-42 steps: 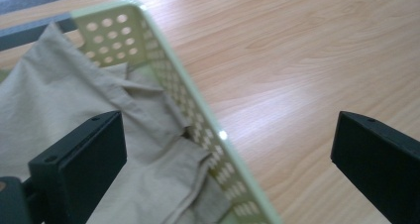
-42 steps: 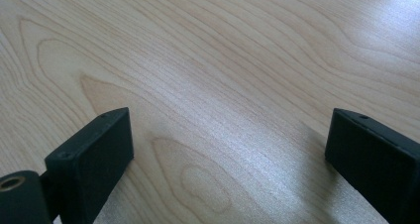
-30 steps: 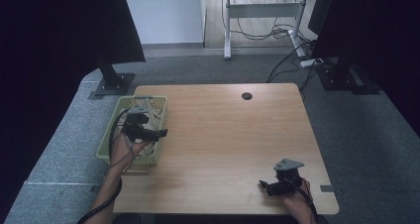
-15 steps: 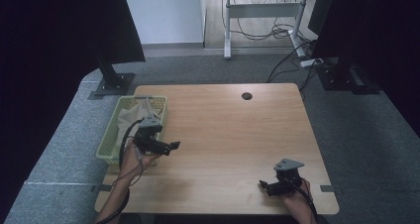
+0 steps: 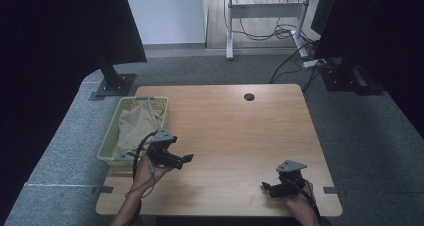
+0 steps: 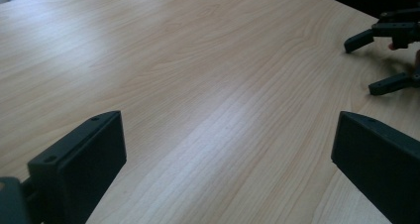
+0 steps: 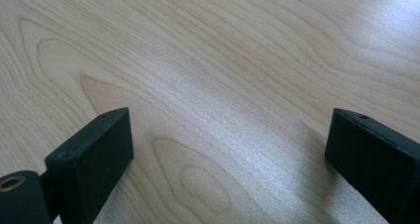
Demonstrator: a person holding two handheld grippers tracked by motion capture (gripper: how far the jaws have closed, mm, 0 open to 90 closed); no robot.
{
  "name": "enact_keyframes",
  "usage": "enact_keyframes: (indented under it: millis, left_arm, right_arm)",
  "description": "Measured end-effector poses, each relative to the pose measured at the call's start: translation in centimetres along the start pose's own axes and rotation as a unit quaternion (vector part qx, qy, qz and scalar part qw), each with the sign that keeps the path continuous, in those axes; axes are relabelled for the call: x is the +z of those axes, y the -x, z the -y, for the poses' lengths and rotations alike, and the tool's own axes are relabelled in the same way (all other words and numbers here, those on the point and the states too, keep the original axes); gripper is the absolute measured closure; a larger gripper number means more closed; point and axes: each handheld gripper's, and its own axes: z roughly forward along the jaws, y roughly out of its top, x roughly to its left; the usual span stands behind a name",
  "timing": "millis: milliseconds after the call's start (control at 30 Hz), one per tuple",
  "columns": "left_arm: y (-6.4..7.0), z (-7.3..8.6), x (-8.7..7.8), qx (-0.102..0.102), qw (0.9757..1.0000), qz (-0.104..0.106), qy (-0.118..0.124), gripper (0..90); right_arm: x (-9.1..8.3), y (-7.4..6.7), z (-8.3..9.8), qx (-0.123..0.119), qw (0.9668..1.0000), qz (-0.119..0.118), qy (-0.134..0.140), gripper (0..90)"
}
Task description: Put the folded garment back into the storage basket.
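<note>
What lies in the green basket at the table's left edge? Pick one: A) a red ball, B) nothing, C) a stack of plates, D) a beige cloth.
D: in the high view a crumpled beige cloth lies in the green basket, beside the open left gripper.

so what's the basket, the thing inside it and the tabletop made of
The basket looks like pale green moulded plastic; its walls show an open lattice. The thing inside seems to be beige fabric, matte, lying in soft folds. The tabletop shows light wood grain with a smooth, slightly glossy sheen, so possibly laminate or veneer rather than solid wood; the pictures can't settle which.
</note>
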Motion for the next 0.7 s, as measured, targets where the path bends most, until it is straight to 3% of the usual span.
enact_keyframes:
  millis: [267, 700]
  left_arm:
    - [1.1, 1.5, 1.8, 0.010, 0.9998, 0.017, 0.004, 0.5]
    - [2.0, 4.3, 4.6, 0.028, 0.9992, 0.000, -0.029, 0.6]
  right_arm:
    - [0.0, 0.0, 0.0, 0.000, 1.0000, 0.000, 0.000, 4.4]
    - [0.0, 0.0, 0.0, 0.000, 1.0000, 0.000, 0.000, 4.3]
